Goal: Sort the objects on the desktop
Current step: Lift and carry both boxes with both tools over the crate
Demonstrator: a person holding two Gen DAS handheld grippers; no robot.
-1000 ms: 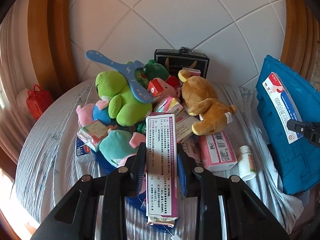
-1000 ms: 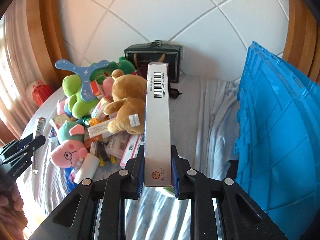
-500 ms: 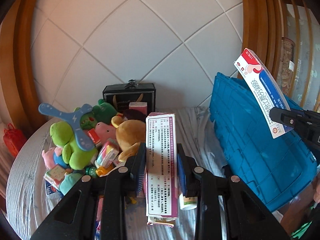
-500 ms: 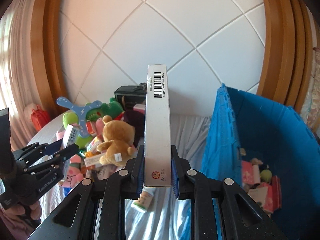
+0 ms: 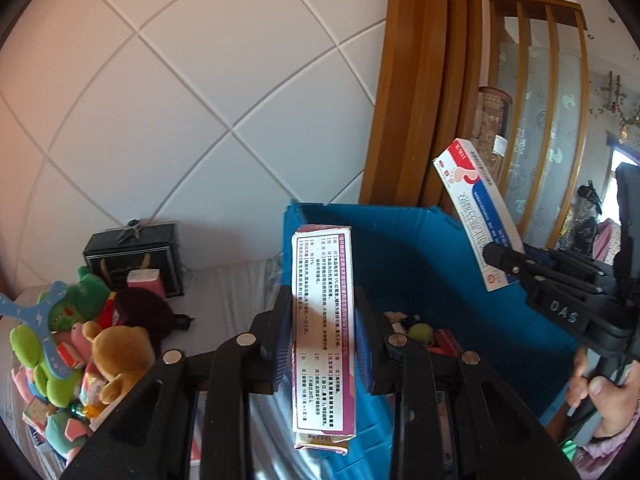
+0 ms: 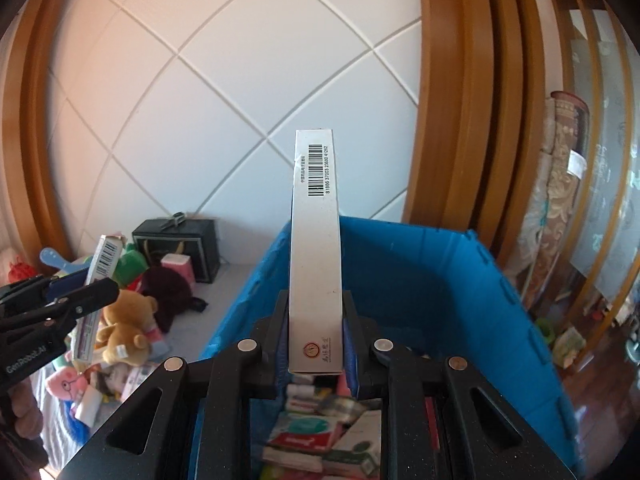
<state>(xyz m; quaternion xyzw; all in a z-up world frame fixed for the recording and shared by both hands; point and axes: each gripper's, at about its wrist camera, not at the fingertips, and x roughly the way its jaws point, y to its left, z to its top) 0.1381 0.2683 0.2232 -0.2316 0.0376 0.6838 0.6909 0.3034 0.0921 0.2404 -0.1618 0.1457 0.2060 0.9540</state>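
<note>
while both grippers are loaded, neither box is dropped yet. left gripper pinches a purple-edged box upright between its pads, held over the near rim of the blue bin. right gripper is pressed tight on a long white box, barcode edge up, poised right above the bin opening; same box shows its red-and-blue face in the left view.

bin floor already holds a layer of flat boxes and packets, so part of the sorting looks done. a yellow-green ball also sits inside.

left of the bin, on the grey cloth, a pile is unsorted: brown bear, green plush, blue boomerang toy, pink pig plush, dark round plush, small pink box, plus loose cartons low in the heap. black case stands farthest back against the white tiled wall.

judgement: task mid-way. two boxes about to go in, then more cartons left in the pile. whether the plush toys go in this bin cannot be told.
</note>
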